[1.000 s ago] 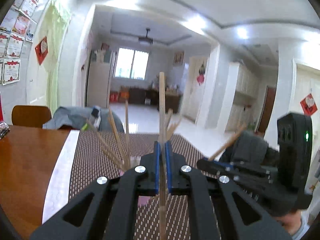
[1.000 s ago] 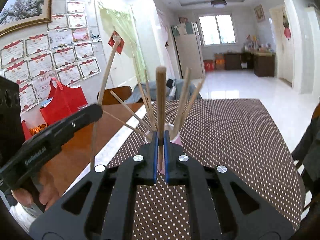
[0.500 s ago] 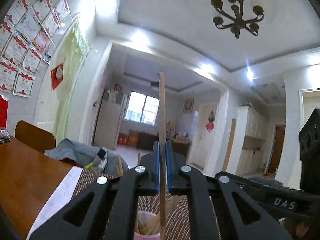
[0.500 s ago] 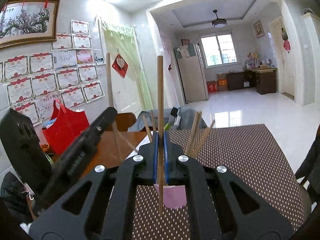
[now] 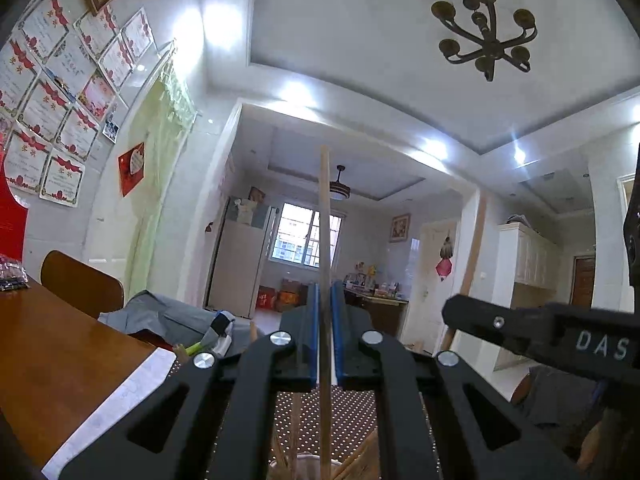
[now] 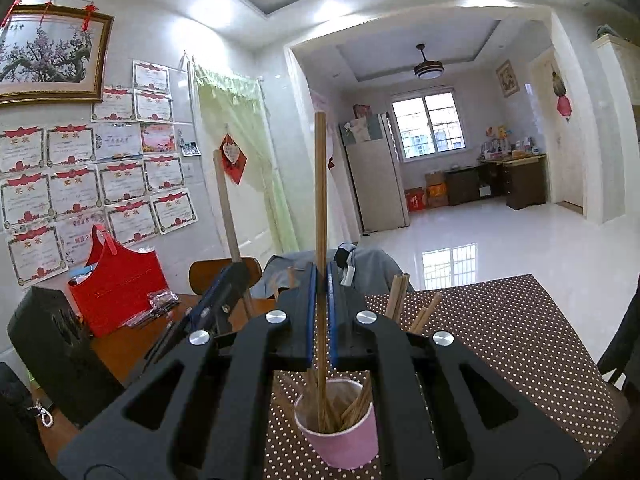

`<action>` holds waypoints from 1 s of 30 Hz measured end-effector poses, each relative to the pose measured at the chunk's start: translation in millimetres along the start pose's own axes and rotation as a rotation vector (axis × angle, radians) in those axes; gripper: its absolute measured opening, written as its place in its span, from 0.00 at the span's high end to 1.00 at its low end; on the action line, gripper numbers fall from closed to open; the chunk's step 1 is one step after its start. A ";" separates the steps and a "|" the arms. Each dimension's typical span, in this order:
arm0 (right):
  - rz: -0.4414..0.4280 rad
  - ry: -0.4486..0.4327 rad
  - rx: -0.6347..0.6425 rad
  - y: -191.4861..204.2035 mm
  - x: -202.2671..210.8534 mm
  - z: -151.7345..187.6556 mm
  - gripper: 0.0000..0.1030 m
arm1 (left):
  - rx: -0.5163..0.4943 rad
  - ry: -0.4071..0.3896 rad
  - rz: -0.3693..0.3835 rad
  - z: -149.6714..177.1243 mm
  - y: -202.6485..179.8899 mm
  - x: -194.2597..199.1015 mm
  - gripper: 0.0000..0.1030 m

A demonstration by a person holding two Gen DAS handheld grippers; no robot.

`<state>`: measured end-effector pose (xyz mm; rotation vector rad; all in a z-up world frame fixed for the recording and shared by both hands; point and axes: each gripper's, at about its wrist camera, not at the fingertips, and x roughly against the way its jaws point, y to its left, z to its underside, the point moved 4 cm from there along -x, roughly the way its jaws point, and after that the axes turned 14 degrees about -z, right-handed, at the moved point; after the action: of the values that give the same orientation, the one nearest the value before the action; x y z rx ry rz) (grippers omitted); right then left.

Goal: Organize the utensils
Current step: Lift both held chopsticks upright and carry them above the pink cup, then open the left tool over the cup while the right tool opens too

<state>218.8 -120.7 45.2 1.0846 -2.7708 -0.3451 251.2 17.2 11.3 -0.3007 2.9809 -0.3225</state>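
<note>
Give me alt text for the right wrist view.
The right gripper clamps an upright chopstick, its lower end in a pink cup of chopsticks on a dotted brown mat. The left gripper holds another chopstick alongside.

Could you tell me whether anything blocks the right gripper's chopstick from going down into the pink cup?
Nothing separate blocks it. The right gripper holds its chopstick upright, lower end already inside the pink cup. Only the other chopsticks leaning in the cup crowd it.

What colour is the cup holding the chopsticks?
Pink, with a white inside. The cup shows best in the right wrist view, on the brown dotted mat.
</note>
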 end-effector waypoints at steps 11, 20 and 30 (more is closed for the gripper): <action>0.040 0.042 -0.016 -19.7 -16.3 15.6 0.95 | -0.037 0.003 -0.023 15.6 -4.5 -10.6 0.94; 0.031 0.073 -0.033 -24.7 -19.6 23.8 0.94 | -0.043 0.060 -0.009 17.0 -5.5 -12.1 0.75; 0.027 0.098 -0.037 -27.6 -23.3 30.0 0.94 | -0.046 0.105 -0.019 19.2 -0.5 -14.2 0.75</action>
<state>247.2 -119.7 7.8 1.0256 -2.6799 -0.3296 267.9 15.9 -5.6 -0.3264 3.0939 -0.2796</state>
